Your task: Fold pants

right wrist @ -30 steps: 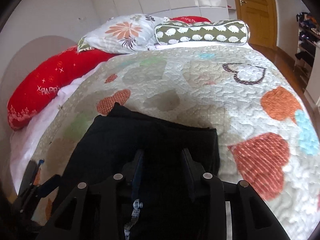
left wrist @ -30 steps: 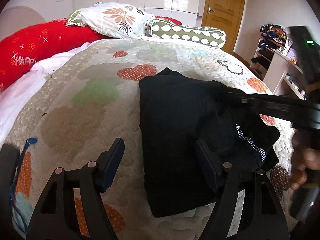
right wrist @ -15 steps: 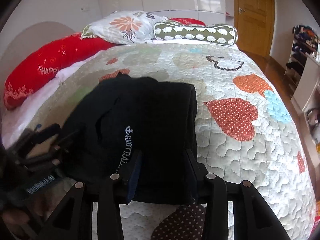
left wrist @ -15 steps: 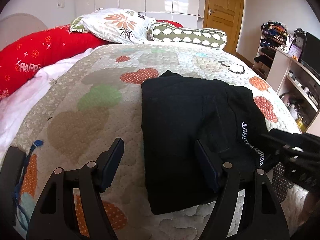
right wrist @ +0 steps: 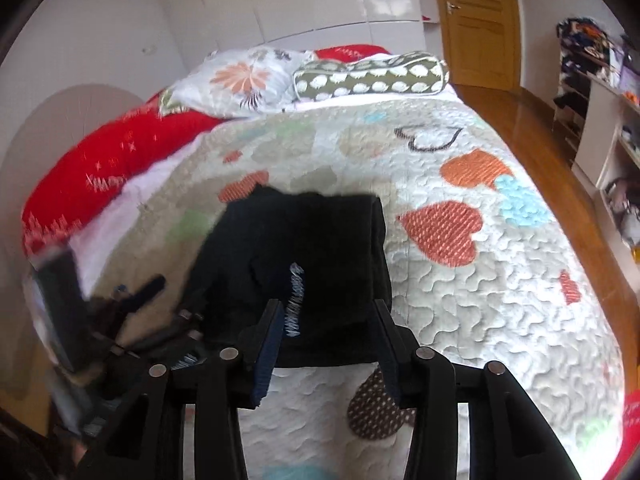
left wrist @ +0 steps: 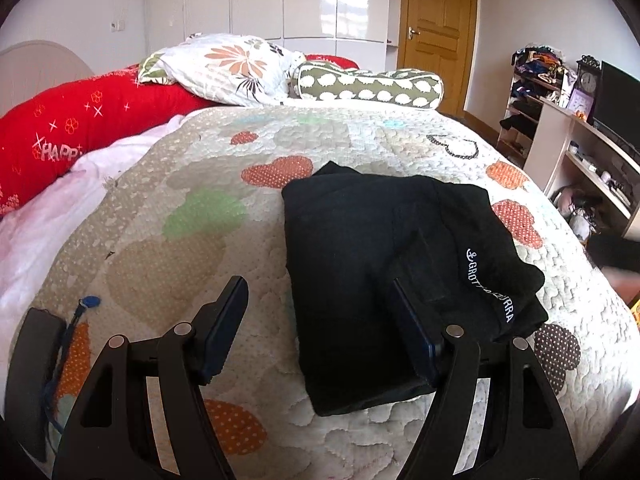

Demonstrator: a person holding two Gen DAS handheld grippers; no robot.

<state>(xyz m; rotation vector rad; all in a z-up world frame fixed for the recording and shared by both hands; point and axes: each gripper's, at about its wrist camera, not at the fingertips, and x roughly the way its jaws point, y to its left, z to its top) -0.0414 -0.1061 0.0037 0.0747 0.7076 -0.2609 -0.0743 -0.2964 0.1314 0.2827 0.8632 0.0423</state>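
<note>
The black pants lie folded into a compact bundle on the heart-patterned quilt, with white lettering on the waistband facing up. My left gripper hovers open over the bundle's near left edge. Its right finger is above the cloth and its left finger above bare quilt. In the right wrist view the pants lie just beyond my right gripper. Its jaws are opening and nothing is between them. The left gripper shows blurred at the left of that view.
A red bolster, a floral pillow and a green spotted bolster lie at the head of the bed. A wooden door, cluttered shelves and a dark screen stand to the right. Wooden floor runs beside the bed.
The right gripper has drawn back and up off the pants, has left the left wrist view, and its jaws have widened. The left gripper has hardly moved.
</note>
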